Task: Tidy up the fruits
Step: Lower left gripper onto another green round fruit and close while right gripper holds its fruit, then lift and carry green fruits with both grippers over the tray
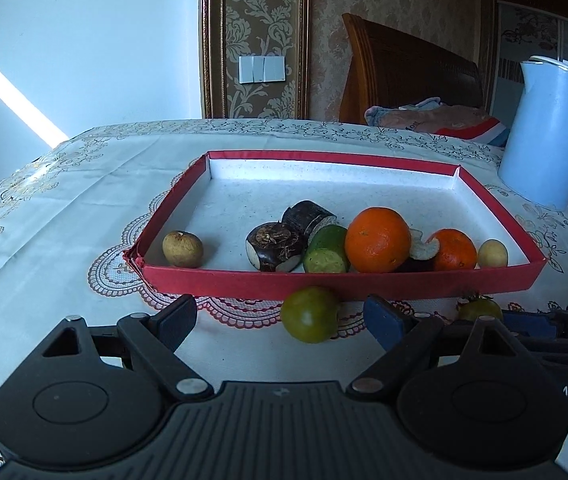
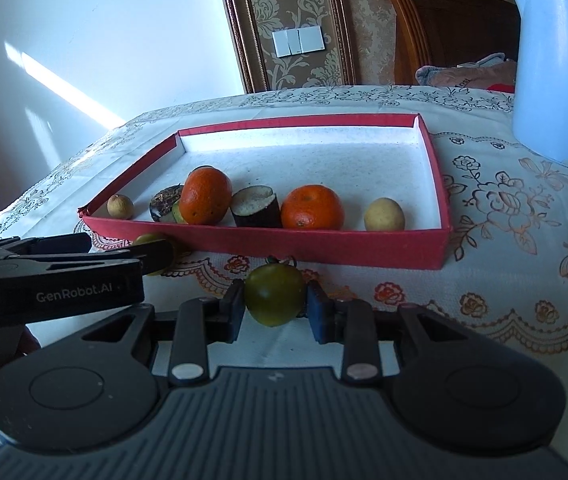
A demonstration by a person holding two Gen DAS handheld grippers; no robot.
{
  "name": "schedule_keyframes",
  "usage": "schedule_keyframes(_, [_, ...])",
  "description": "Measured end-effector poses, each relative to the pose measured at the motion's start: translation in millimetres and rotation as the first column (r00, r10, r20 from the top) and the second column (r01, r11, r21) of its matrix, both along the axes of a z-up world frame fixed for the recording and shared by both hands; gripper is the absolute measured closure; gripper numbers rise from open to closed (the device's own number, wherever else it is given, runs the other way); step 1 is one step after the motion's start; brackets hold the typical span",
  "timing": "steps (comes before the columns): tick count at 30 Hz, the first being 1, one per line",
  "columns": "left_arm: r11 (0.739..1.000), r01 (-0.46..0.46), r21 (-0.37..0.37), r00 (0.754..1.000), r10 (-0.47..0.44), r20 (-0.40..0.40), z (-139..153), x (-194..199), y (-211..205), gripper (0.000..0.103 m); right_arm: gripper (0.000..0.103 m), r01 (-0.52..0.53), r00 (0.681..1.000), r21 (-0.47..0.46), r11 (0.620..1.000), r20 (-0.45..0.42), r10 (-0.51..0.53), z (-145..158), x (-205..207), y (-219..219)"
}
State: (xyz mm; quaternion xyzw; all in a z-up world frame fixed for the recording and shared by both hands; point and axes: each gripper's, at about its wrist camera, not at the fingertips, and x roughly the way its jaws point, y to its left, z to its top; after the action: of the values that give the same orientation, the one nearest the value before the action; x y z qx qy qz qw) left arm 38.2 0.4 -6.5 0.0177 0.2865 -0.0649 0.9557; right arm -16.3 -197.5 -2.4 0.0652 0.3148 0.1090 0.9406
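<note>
- Holding one green tomato [image 2: 274, 299] in my right gripper [image 2: 275, 312], I see the first risk as crushing or bruising it: the pads press on both its flanks, and it looks smooth and round, so a harder squeeze could split it while a looser one could let it roll out
- The red tray [image 2: 268, 246] stands just ahead with its near wall between me and the floor of it; if I carry the tomato across too low, I judge it could catch that wall and be knocked from the grip
- My two grippers sit close side by side, so a careless swing could bump one against the other
- The second green tomato [image 1: 309, 314] lies on the tablecloth [image 1: 64, 240] just outside the tray's near wall; a nudge from one finger could send it rolling towards the table edge
- My left gripper [image 1: 280, 320] has its fingers wide apart, empty, with that loose tomato lying between the tips; I cannot tell whether either pad touches it
- My right gripper's fingers are drawn nearly together, clamped on its tomato, which is not yet over the tray
- Inside the tray already: two oranges [image 1: 377, 239], a cucumber piece [image 1: 327, 250], dark-skinned pieces and small pale round fruits
</note>
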Motion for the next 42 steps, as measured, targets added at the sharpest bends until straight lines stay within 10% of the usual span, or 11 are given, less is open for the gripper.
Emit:
schedule_keyframes(27, [0.998,0.032,0.055,0.999,-0.030,-0.038,-11,10,-19,0.065,0.072,0.010,1.000,0.013,1.000,0.002,-0.010,-1,0,-4])
schedule_keyframes(42, [0.999,0.037,0.026,0.999,-0.036,-0.021,-9,5,-16,0.070,0.072,0.016,1.000,-0.009,1.000,0.007,-0.016,-2,0,0])
